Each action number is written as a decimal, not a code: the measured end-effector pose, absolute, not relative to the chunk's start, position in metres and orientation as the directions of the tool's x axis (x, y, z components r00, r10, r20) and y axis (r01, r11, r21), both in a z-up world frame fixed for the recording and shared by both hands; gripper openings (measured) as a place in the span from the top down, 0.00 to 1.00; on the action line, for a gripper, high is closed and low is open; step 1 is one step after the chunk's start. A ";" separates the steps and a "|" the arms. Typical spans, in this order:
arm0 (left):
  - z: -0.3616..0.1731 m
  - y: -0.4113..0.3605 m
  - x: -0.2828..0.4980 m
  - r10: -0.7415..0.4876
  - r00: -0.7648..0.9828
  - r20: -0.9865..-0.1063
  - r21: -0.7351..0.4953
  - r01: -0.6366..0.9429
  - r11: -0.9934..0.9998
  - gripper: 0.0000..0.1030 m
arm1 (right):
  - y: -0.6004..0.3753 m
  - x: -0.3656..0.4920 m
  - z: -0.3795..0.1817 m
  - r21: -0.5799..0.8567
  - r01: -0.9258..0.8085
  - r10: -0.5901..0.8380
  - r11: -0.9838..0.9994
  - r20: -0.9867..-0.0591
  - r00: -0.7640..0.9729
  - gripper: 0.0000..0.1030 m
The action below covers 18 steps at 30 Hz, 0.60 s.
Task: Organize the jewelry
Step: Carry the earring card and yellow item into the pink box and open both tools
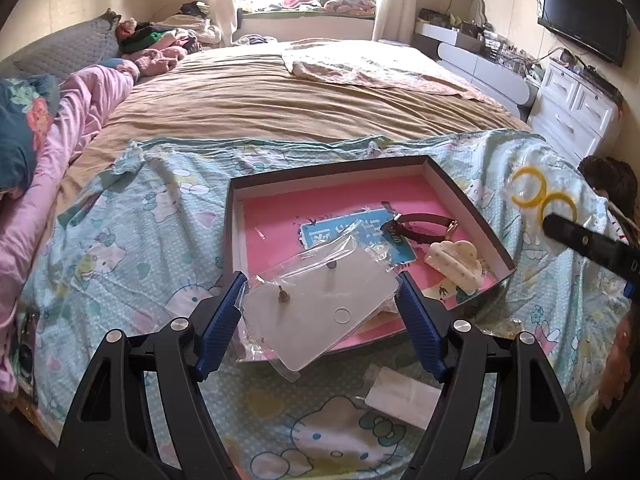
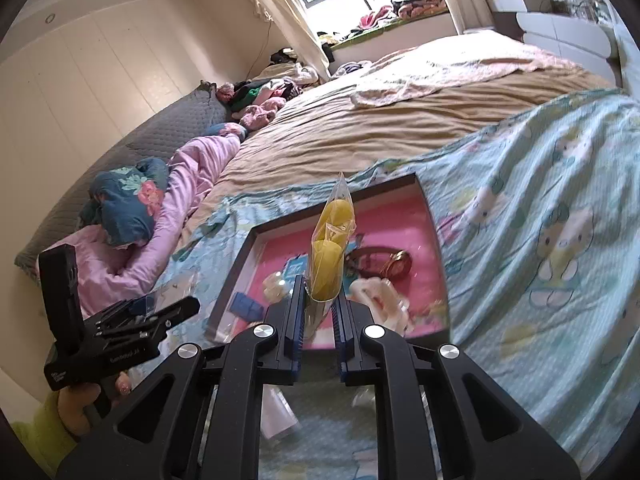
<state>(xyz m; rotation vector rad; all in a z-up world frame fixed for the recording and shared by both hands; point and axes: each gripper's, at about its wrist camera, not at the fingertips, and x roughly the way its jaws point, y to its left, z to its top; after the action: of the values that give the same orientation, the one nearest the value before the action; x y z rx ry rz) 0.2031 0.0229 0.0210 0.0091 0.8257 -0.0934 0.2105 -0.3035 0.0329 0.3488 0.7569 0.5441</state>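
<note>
A dark box with a pink floor (image 1: 280, 216) lies on the Hello Kitty sheet. In it are a brown-strap watch (image 1: 420, 226), a cream hair claw (image 1: 454, 266) and a blue card (image 1: 352, 232). My left gripper (image 1: 320, 304) is open, its blue fingers on either side of a clear bag with an earring card (image 1: 320, 308) that rests on the box's near edge. My right gripper (image 2: 318, 304) is shut on a clear bag of yellow hoops (image 2: 332, 248), held upright above the box (image 2: 280, 256). That bag also shows in the left wrist view (image 1: 542, 196).
A small white card (image 1: 404, 398) lies on the sheet near my left gripper. Pink and blue bedding (image 1: 52, 128) is bunched on the left. A white dresser (image 1: 576, 108) and a wall TV (image 1: 580, 20) stand on the right. The tan bedspread (image 1: 280, 96) stretches beyond the box.
</note>
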 end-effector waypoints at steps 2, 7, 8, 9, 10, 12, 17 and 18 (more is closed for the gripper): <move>0.018 0.020 0.207 -0.085 0.669 -0.738 -0.033 0.090 0.995 0.35 | -0.304 0.216 0.033 0.474 -0.333 0.569 0.815 -0.549 0.611 0.88; 0.008 0.014 0.217 -0.086 0.650 -0.755 -0.022 0.105 0.994 0.34 | -0.302 0.229 0.029 0.440 -0.324 0.538 0.838 -0.562 0.629 0.88; 0.006 0.013 0.219 -0.087 0.645 -0.759 -0.021 0.109 0.994 0.34 | -0.301 0.231 0.027 0.434 -0.320 0.532 0.842 -0.567 0.629 0.88; 0.005 0.012 0.221 -0.087 0.643 -0.761 -0.020 0.111 0.994 0.34 | -0.300 0.235 0.025 0.426 -0.317 0.524 0.848 -0.573 0.631 0.88; 0.003 0.012 0.222 -0.089 0.641 -0.762 -0.021 0.114 0.993 0.34 | -0.300 0.237 0.022 0.418 -0.313 0.515 0.853 -0.579 0.632 0.88; -0.001 0.011 0.225 -0.091 0.637 -0.766 -0.021 0.116 0.993 0.34 | -0.299 0.243 0.016 0.406 -0.303 0.501 0.862 -0.598 0.626 0.88; -0.009 0.009 0.232 -0.088 0.626 -0.775 -0.017 0.119 0.993 0.34 | -0.297 0.254 0.001 0.383 -0.283 0.472 0.880 -0.631 0.616 0.88; -0.010 0.009 0.233 -0.088 0.623 -0.777 -0.016 0.119 0.993 0.34 | -0.297 0.255 -0.001 0.380 -0.279 0.468 0.882 -0.636 0.614 0.88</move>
<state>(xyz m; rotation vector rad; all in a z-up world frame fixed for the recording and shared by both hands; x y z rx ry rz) 0.2334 0.0087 -0.0102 0.0381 0.8902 -0.1187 0.2547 -0.2966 -0.0012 0.2544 0.8017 0.4359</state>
